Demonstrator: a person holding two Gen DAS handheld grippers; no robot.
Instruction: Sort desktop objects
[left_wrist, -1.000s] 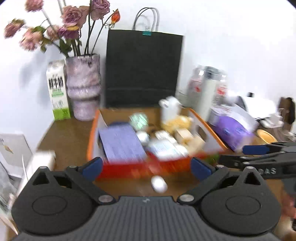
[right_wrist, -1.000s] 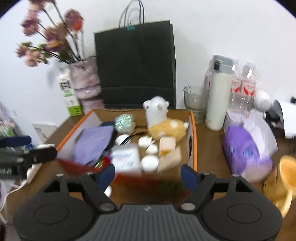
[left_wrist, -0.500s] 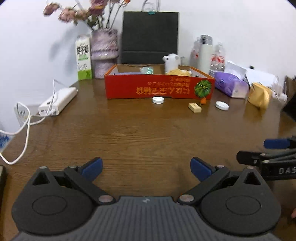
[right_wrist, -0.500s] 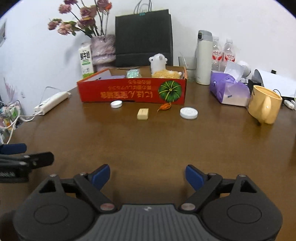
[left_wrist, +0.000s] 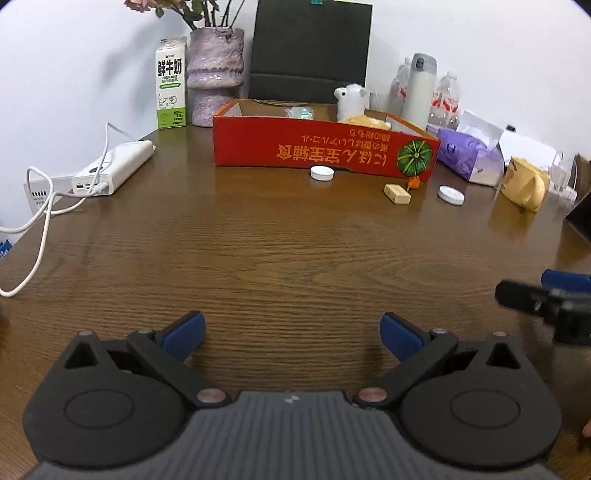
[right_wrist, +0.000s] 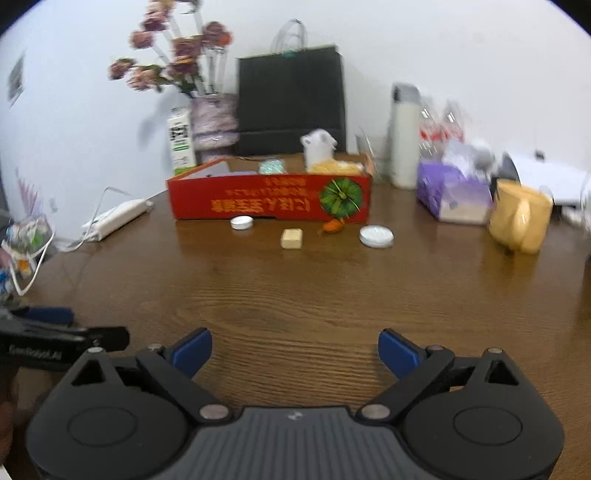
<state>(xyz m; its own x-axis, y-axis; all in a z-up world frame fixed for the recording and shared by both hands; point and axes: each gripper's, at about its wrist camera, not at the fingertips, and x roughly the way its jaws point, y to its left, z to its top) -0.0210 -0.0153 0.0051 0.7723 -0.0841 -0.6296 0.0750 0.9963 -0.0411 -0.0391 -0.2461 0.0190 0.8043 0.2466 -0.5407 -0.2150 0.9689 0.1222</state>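
A red cardboard box (left_wrist: 325, 155) (right_wrist: 269, 203) stands at the far middle of the brown table, with a white plush toy (left_wrist: 351, 103) and other items inside. Before its front wall lie a small white lid (left_wrist: 321, 172) (right_wrist: 241, 222), a beige block (left_wrist: 397, 194) (right_wrist: 291, 238), a tiny orange piece (left_wrist: 413, 182) (right_wrist: 332, 226) and a larger white lid (left_wrist: 451, 195) (right_wrist: 376, 236). My left gripper (left_wrist: 291, 326) is open and empty over bare wood, far short of them. My right gripper (right_wrist: 294, 343) hovers likewise; its jaws are opening with nothing between them.
A yellow mug (left_wrist: 524, 184) (right_wrist: 521, 221) and a purple tissue pack (left_wrist: 465, 158) sit at the right. A white power bank (left_wrist: 114, 168) with a trailing cable lies at the left. Milk carton (left_wrist: 170, 83), vase (left_wrist: 216, 74), black bag (left_wrist: 310, 51) and thermos (left_wrist: 419, 92) line the wall.
Both grippers have drawn back from above the red box and sunk toward the table's near side. The right jaws now stand a little wider.
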